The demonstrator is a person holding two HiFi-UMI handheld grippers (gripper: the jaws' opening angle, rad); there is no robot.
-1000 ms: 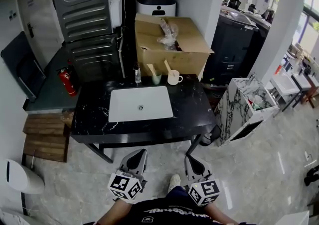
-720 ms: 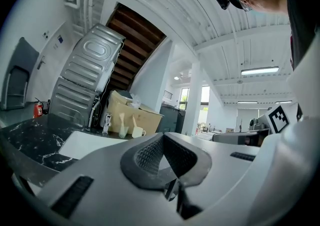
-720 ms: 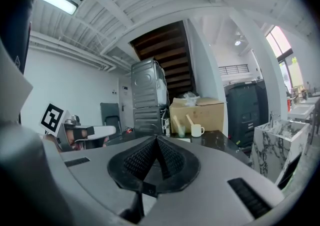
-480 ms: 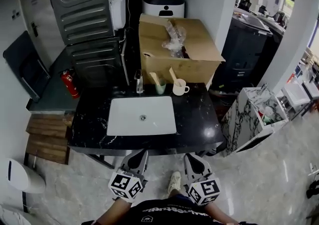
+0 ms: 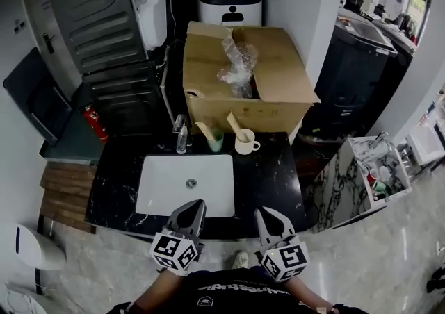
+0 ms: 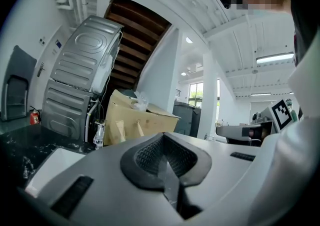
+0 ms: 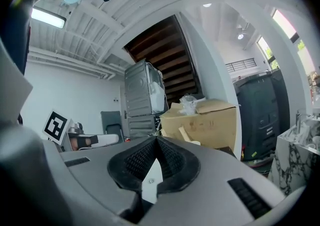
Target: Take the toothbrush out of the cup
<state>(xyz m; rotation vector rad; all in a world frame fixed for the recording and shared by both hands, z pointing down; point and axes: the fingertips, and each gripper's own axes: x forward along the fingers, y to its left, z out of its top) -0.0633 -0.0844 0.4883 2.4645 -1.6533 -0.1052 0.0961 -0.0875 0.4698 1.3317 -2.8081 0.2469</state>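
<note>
Head view: at upper centre, behind the white sink (image 5: 208, 191) on the black worktop (image 5: 272, 175), a white cup (image 5: 245, 144) holds the toothbrush (image 5: 233, 125). A green cup (image 5: 216, 144) just left of it holds a second brush (image 5: 204, 130). The left gripper (image 5: 194, 206) and right gripper (image 5: 265, 212) sit at bottom centre, well apart from both cups.

Left gripper view: jaws clenched together, nothing between them.

Right gripper view: jaws clenched, empty; the white cup shows beyond them, right of centre.
</note>
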